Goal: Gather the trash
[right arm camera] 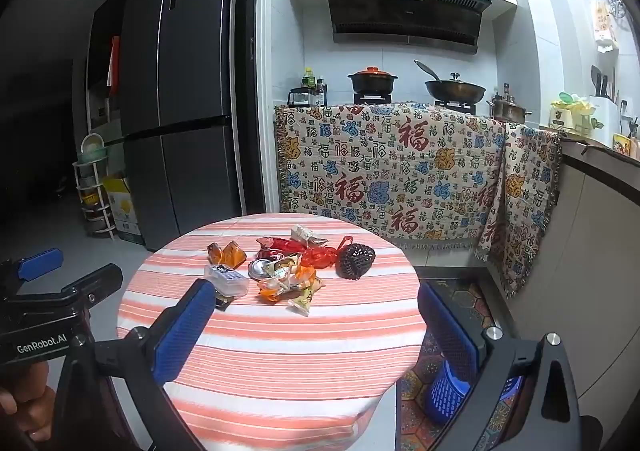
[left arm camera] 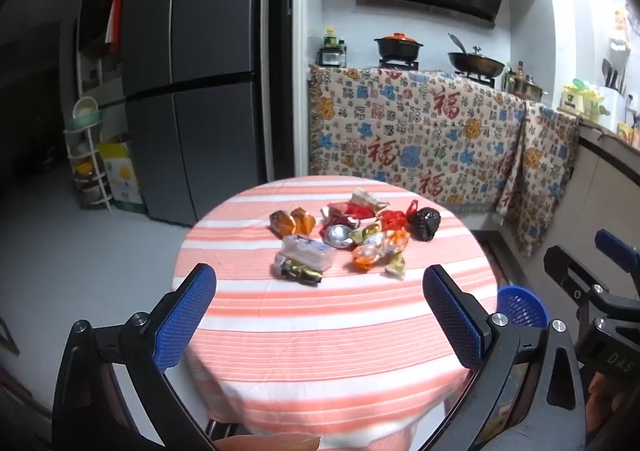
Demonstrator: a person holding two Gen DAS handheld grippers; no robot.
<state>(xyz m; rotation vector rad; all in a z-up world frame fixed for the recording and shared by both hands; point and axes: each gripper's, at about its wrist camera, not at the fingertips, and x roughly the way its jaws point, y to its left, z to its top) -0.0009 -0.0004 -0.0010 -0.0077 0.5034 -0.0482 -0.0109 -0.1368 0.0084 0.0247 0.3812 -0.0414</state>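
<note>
A pile of trash [left arm camera: 352, 235] lies at the far middle of a round table with an orange-striped cloth [left arm camera: 320, 331]: orange wrappers, a clear plastic box [left arm camera: 309, 251], red wrappers, a crushed can and a black mesh ball [left arm camera: 424, 223]. The same pile [right arm camera: 292, 263] shows in the right wrist view. My left gripper [left arm camera: 320, 283] is open and empty, above the table's near half. My right gripper [right arm camera: 312, 301] is open and empty, short of the pile. A blue mesh bin [right arm camera: 448, 391] stands on the floor right of the table and shows in the left wrist view [left arm camera: 520, 307] too.
A dark fridge [left arm camera: 192, 71] stands behind the table on the left, with a white rack [left arm camera: 88, 159] beside it. A counter draped with a patterned cloth [left arm camera: 420, 131] carries a stove and pots. A patterned mat [right arm camera: 464, 299] covers the floor on the right.
</note>
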